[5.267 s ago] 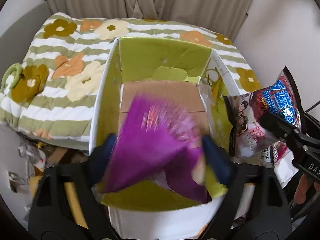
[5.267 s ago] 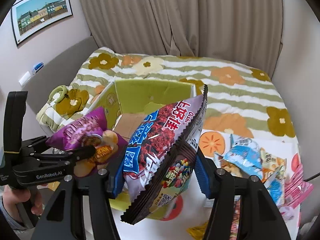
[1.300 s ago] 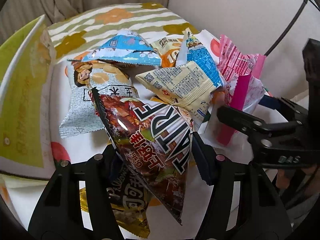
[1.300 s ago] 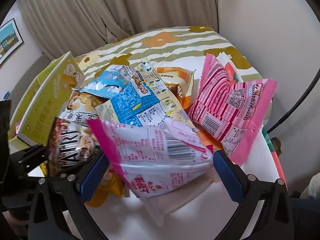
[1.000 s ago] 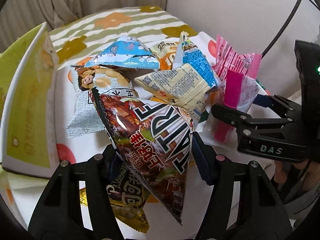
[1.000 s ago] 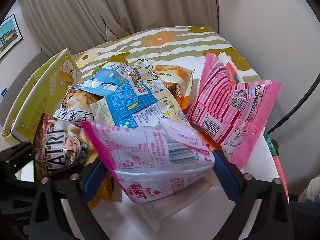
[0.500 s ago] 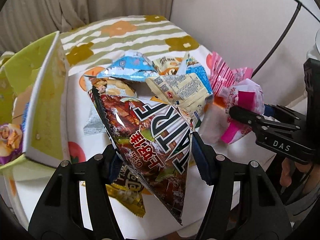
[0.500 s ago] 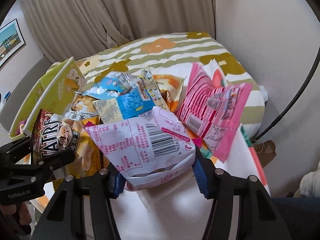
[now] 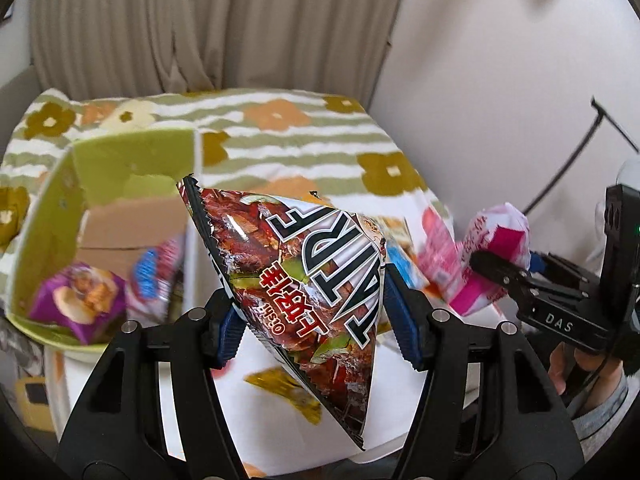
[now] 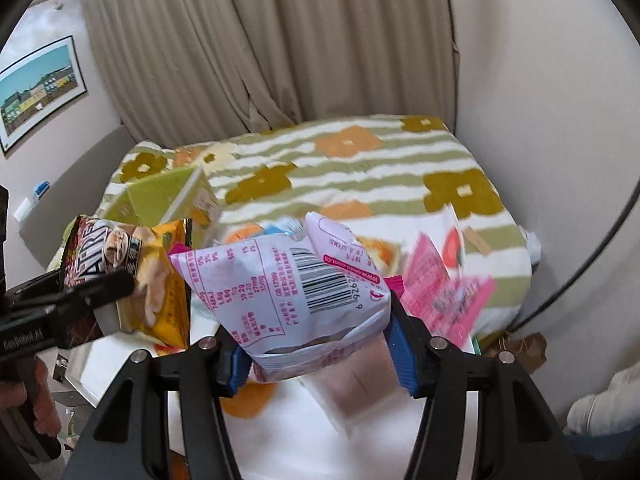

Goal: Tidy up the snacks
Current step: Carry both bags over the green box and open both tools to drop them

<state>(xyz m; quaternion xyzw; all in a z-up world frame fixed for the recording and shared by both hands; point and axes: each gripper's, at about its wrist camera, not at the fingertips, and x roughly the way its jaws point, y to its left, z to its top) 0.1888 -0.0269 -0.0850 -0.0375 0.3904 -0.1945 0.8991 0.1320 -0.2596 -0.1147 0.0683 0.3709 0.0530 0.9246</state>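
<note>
You hold one snack in each tool, and both packets hang in the air above the bed (image 10: pixel 352 168), clear of the loose pile. I judge this is so that you can carry them to the green box (image 9: pixel 132 160) without dragging other packets along.

Your left tool (image 9: pixel 316 318) pinches the dark red bag (image 9: pixel 304 280) across its lower, narrow part; both blue pads (image 9: pixel 404 320) press on the foil, and the bag stands up with its toothed seam toward the box. The tool is only partly spread, as wide as the bag forces it. From the right wrist view, a yellow packet (image 10: pixel 168 280) seems to sit right behind this bag, but I cannot tell if it is caught in the same grip.

Your right tool (image 10: pixel 316 354) has just been closing, and its pads now squeeze the white and pink bag (image 10: pixel 288 284) at the bottom, so the film bulges upward between them. A flat pale packet (image 10: pixel 348 392) lies under it on the white cloth (image 10: pixel 288 440).

The green box stands open on the bed at the left, with its near flap up. Inside already lie a purple bag (image 9: pixel 80 296) and a blue and red bag (image 9: pixel 154 276), so I think the two held bags belong there next. The rest of the snacks, among them a pink packet (image 10: pixel 444 292), wait on the cloth at the right.
</note>
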